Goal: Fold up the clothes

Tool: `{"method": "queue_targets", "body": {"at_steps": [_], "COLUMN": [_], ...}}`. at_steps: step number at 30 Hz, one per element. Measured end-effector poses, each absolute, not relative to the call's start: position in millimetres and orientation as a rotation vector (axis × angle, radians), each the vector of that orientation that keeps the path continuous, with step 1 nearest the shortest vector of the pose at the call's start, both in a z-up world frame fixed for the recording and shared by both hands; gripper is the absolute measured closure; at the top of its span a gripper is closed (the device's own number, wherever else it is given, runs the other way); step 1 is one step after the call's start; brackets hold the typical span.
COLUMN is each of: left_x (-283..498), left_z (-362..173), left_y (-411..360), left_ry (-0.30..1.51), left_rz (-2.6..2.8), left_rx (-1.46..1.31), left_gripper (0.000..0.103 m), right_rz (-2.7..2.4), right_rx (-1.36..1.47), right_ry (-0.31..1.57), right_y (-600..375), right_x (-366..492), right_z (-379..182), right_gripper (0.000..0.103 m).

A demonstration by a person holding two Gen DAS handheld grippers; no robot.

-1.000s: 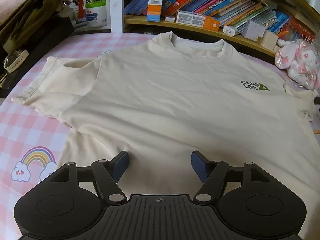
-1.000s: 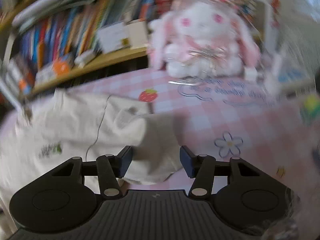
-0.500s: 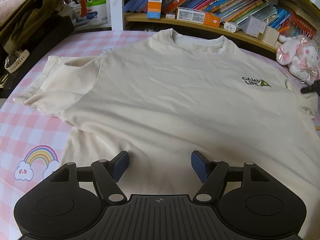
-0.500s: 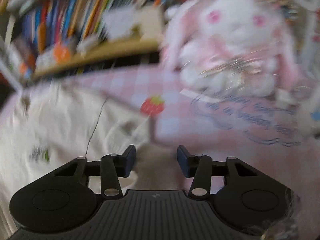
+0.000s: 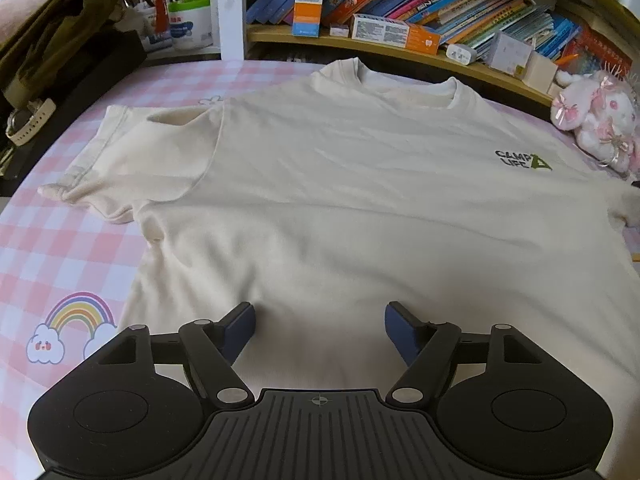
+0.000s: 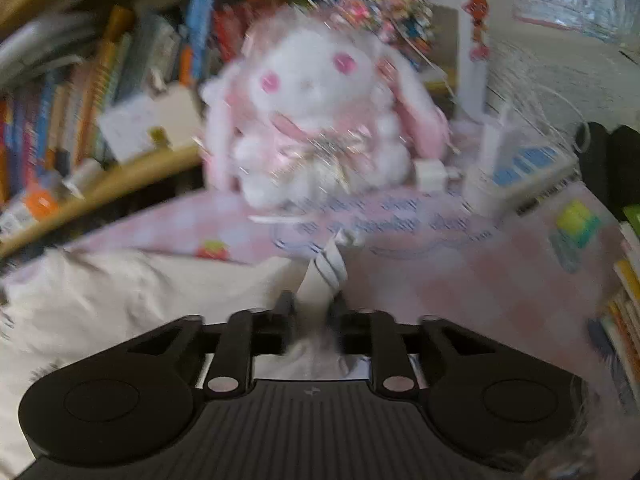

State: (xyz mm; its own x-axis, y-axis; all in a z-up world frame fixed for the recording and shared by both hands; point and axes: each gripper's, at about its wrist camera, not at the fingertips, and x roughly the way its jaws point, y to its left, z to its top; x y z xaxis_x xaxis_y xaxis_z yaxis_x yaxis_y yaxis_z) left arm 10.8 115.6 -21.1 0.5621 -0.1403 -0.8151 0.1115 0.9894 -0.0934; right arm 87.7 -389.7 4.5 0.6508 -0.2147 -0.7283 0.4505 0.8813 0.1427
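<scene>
Right gripper (image 6: 312,308) pinches the cream T-shirt (image 6: 132,292), plush bunny (image 6: 316,120) ahead; left gripper (image 5: 320,324) gapes.

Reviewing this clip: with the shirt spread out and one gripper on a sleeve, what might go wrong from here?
1. The right gripper has just been closing on a bunched bit of the shirt sleeve; so small a pinch may slip out when lifted.
2. The plush rabbit sits close behind that sleeve, so a swing of the sleeve could knock it.
3. The left gripper hangs open over the shirt's body, holding nothing; a one-sided pull may drag the shirt across the checked cloth and crease it.
</scene>
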Motion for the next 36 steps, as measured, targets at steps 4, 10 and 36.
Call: {"method": "queue_targets", "body": {"at_steps": [4, 10, 36], "left_x": [14.8, 81.1, 314.0], "left_z": [3.5, 34.2, -47.4], "left_y": [135.8, 183.8, 111.4], "left_ry": [0.892, 0.778, 0.890], "left_rz": [-0.185, -0.175, -0.662], "left_rx": [-0.057, 0.032, 0.065], "left_gripper": [0.030, 0.031, 0.088], "right_rz": [-0.352, -0.045, 0.337], "right_rx": [0.272, 0.065, -0.241], "right_ry": [0.727, 0.739, 0.916], "right_y": [-383.7, -325.6, -191.9], "right_x": [81.0, 94.4, 310.0], "right_z": [16.1, 29.4, -15.6], "right_gripper": [0.059, 0.060, 0.068]}}
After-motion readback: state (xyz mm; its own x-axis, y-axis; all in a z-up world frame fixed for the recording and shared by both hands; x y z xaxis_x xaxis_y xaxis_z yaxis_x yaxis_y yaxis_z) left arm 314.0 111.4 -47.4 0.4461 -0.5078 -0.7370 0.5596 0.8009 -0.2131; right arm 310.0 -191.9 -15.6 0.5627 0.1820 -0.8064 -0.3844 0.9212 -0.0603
